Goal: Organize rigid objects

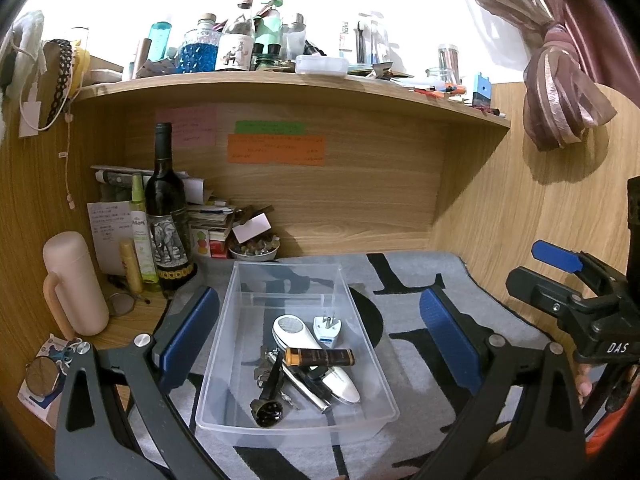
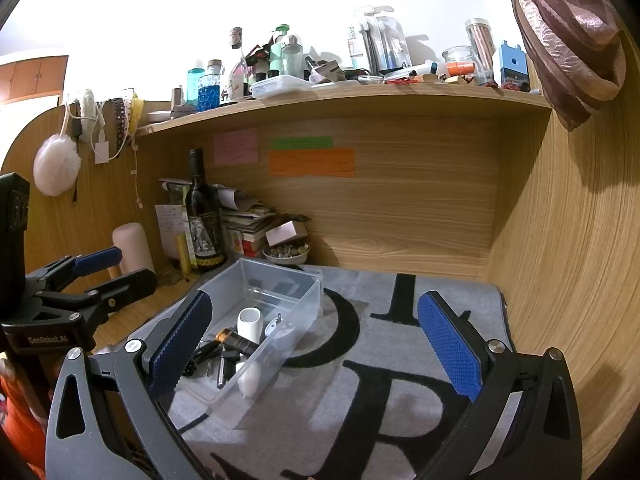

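A clear plastic bin (image 1: 240, 300) sits on the grey mat (image 1: 420, 280). It holds a white oval device (image 1: 308, 342), a white plug adapter (image 1: 327, 328), a brown and orange tube (image 1: 320, 357), keys, a metal tool and a black round-headed piece (image 1: 267, 412). My left gripper (image 1: 320, 344) is open and empty, its blue pads on either side of the bin. My right gripper (image 2: 316, 344) is open and empty above the mat, right of the bin (image 2: 296, 316). It also shows at the right edge of the left wrist view (image 1: 560, 280).
A wine bottle (image 1: 166, 216), a pink flask (image 1: 74, 284), small bottles, stacked books and a bowl of stones (image 1: 254, 250) crowd the desk's back left corner. A cluttered shelf (image 1: 280, 80) runs overhead. Wooden walls close in the back and right.
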`<move>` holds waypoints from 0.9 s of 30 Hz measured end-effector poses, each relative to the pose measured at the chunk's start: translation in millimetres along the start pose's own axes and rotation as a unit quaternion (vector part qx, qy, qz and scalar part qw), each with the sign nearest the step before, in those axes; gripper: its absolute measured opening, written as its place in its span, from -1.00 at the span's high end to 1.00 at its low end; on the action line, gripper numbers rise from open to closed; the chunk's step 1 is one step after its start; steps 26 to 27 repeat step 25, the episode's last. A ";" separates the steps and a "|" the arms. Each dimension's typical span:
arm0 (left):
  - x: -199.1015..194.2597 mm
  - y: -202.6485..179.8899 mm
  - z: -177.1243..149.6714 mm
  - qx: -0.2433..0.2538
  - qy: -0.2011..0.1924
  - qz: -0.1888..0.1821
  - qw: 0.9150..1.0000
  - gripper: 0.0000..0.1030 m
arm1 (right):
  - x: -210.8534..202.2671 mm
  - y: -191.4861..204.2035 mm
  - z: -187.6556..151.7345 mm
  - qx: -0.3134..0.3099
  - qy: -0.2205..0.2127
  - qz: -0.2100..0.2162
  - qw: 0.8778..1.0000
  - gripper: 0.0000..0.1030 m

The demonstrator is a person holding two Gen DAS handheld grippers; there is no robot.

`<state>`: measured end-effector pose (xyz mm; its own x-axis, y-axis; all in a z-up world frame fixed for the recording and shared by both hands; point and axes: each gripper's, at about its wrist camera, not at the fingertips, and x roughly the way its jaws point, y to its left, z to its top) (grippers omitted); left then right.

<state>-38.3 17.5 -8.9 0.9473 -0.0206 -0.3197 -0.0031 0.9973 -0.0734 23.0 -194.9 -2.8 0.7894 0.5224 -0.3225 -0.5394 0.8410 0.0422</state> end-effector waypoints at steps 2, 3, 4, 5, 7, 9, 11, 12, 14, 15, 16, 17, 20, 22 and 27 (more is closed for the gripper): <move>-0.4 -0.7 -0.1 0.001 -0.001 -0.003 1.000 -0.98 | -0.4 0.3 -0.1 0.000 0.000 0.000 1.000 -1.00; -0.5 -0.6 0.0 0.001 -0.001 -0.003 1.000 -0.98 | 0.1 0.7 0.0 0.000 0.000 -0.001 1.000 -1.00; -1.0 -1.2 -0.4 0.002 -0.003 -0.001 1.000 -0.98 | 0.0 1.2 0.0 0.000 0.000 -0.001 1.000 -1.00; -1.2 -0.9 0.0 0.002 -0.006 0.001 1.000 -0.98 | 0.1 1.5 0.0 0.000 0.000 -0.002 1.000 -1.00; -2.2 -0.9 -0.3 0.004 -0.008 0.004 1.000 -0.98 | 0.2 1.0 0.0 0.001 0.000 -0.002 1.000 -1.00; -1.8 -0.5 -0.1 0.004 -0.007 0.002 1.000 -0.98 | 0.3 0.2 -0.1 0.002 0.000 0.000 1.000 -1.00; -0.7 -1.3 -0.2 0.005 -0.003 -0.001 1.000 -0.98 | 0.4 -0.2 -0.3 0.002 0.001 0.001 1.000 -1.00; -0.3 -1.6 -0.4 0.006 -0.003 -0.001 1.000 -0.98 | -0.3 0.2 -0.6 0.003 0.001 0.002 1.000 -1.00; 0.0 -2.4 -1.2 0.008 -0.001 -0.003 1.000 -0.98 | 0.3 1.0 -0.5 0.002 0.001 0.001 1.000 -1.00; 0.4 -2.3 -1.1 0.008 0.000 -0.004 1.000 -0.98 | 0.1 1.4 -0.7 0.002 0.001 0.000 1.000 -1.00; 1.0 -2.4 -1.2 0.008 0.002 -0.005 1.000 -0.98 | 0.7 2.2 -0.6 0.002 0.002 0.000 1.000 -1.00; 1.9 -2.7 -1.1 0.009 0.004 -0.005 1.000 -0.98 | 0.7 2.4 -0.9 0.002 0.002 0.001 1.000 -1.00; 3.6 -2.6 -2.0 0.009 0.007 -0.004 1.000 -0.98 | 2.9 3.0 -1.2 0.003 0.005 0.003 1.000 -1.00; 4.7 -1.8 -3.0 0.008 0.008 -0.003 1.000 -0.98 | 4.8 3.8 -1.0 0.004 0.007 0.003 1.000 -1.00; 5.7 -1.9 -3.3 0.008 0.010 -0.003 1.000 -0.98 | 6.3 3.6 -1.3 0.007 0.009 0.005 1.000 -1.00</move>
